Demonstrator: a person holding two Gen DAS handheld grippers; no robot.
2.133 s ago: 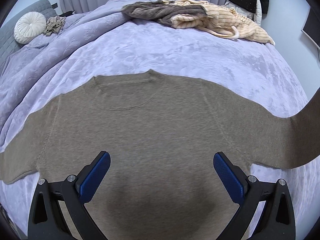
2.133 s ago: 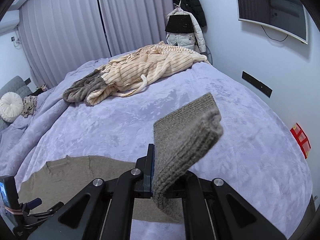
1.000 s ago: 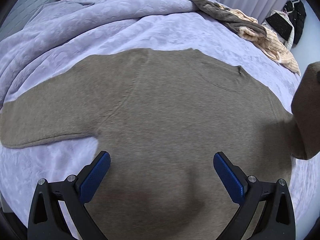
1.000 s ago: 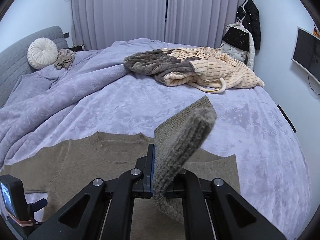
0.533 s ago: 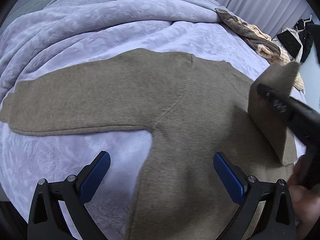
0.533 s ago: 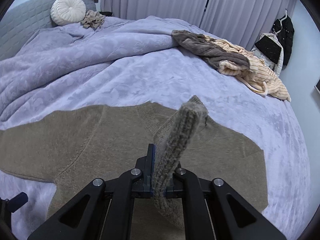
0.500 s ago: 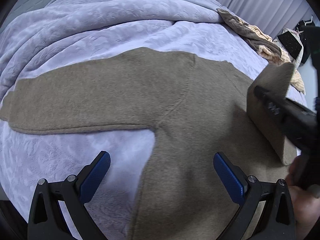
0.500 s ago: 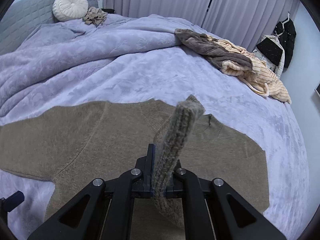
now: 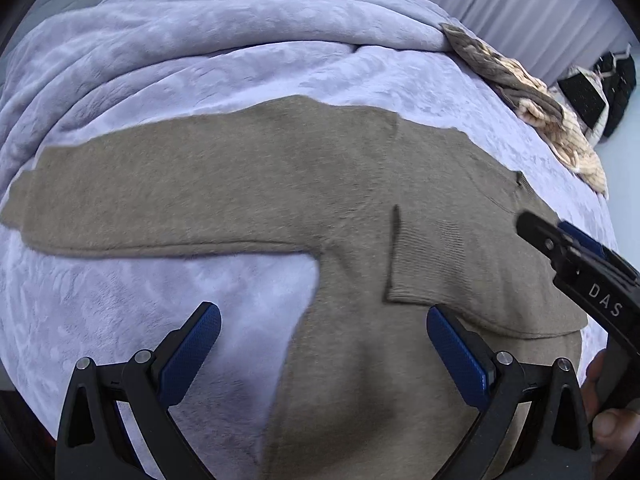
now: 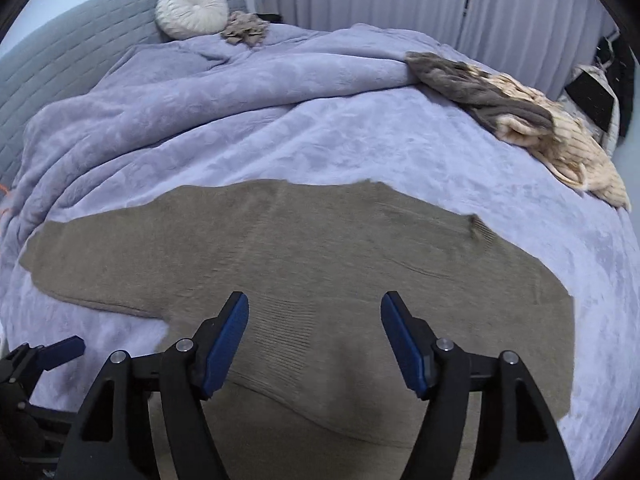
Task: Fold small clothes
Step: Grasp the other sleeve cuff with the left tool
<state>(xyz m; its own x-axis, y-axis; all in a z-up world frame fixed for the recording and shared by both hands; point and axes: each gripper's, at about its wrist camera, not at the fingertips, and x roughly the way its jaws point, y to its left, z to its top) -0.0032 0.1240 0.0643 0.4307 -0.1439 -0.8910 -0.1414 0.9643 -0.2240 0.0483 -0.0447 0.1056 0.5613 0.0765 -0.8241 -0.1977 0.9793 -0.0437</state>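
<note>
Grippers nearest. Left gripper (image 9: 323, 354) wide apart, empty, above the sweater (image 9: 248, 184) hem and blanket (image 9: 120, 304). Right gripper (image 10: 314, 336) jaws opening, nothing pinched; the ribbed cuff (image 10: 280, 328) lies flat just below them. Sweater spread flat on the blanket, one sleeve folded across the chest, the other stretched out sideways. Farther back: clothes pile (image 10: 520, 120) at the bed's far edge, round pillow (image 10: 192, 10) by the headboard (image 10: 60, 64).

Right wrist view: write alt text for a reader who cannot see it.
The right gripper, jaws opening and holding nothing, hovers over a brown sweater spread on a lavender bedspread, one sleeve folded across its body. More clothes lie heaped farther back.
</note>
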